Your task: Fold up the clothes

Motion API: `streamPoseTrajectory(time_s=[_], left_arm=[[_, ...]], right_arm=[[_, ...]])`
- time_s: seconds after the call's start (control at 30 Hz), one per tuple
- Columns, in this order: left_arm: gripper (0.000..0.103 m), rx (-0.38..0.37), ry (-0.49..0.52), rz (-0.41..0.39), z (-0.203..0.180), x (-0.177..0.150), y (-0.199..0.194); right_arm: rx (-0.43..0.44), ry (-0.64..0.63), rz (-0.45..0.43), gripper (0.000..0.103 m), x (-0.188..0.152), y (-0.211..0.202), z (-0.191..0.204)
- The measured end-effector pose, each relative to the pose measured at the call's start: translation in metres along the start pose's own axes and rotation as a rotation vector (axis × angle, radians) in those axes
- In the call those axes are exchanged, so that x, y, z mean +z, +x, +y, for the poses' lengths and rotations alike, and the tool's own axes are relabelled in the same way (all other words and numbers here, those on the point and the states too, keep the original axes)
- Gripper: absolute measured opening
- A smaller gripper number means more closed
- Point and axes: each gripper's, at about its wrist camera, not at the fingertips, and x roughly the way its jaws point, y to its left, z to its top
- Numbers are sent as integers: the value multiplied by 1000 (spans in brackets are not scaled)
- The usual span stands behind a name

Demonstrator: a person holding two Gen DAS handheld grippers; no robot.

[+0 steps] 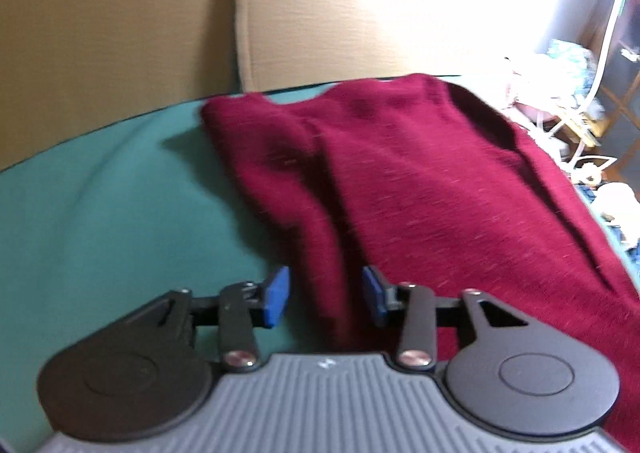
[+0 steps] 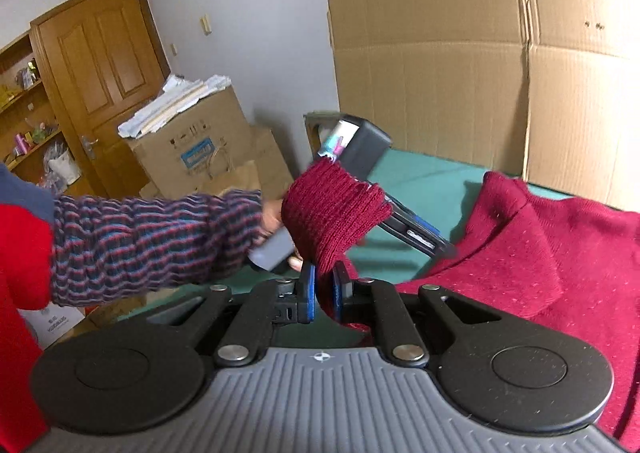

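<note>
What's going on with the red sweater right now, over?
Right gripper shut on the sweater's cuff. Left gripper open, nothing pinched. Sweater lies spread on the green cover. The cuff is draped over the left gripper, in the way.

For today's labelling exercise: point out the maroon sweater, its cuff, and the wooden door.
maroon sweater (image 1: 420,181): left wrist view, middle of body.
cuff (image 2: 332,209): right wrist view, ribbed knit.
wooden door (image 2: 100,53): right wrist view, upper panel.
</note>
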Motion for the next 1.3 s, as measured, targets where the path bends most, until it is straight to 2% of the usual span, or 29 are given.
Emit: streamPoseTrajectory(time_s=[0.2, 0.27, 0.43, 0.67, 0.8, 0.87, 0.9, 0.93, 1.0, 1.2, 1.3], left_arm=[[46, -69, -35, 19, -7, 31, 28], [46, -71, -31, 40, -11, 39, 38], [50, -11, -24, 89, -10, 48, 62], [59, 49, 26, 53, -8, 55, 58], [58, 66, 42, 87, -5, 56, 68], [51, 51, 35, 80, -6, 57, 71], [38, 39, 28, 74, -7, 58, 71], [20, 31, 20, 68, -9, 59, 70], [3, 16, 3, 54, -14, 60, 68], [0, 48, 20, 4, -18, 62, 48], [0, 69, 20, -39, -14, 68, 29]], right_arm=[[-50, 22, -9, 10, -7, -12, -3], [-60, 35, -13, 10, -10, -15, -5], [-78, 53, -19, 10, -15, -18, -8], [-111, 12, -10, 10, -14, -16, -2], [-149, -45, 27, 10, -17, -9, 7], [-154, -53, 42, 10, -20, -4, 11], [-154, -52, 49, 10, -21, -2, 13], [-150, -49, 54, 10, -22, 1, 15], [-164, -47, 67, 10, -24, 6, 20], [-332, -79, 114, 9, -42, 26, 40], [-331, -46, 117, 9, -50, 29, 42]])
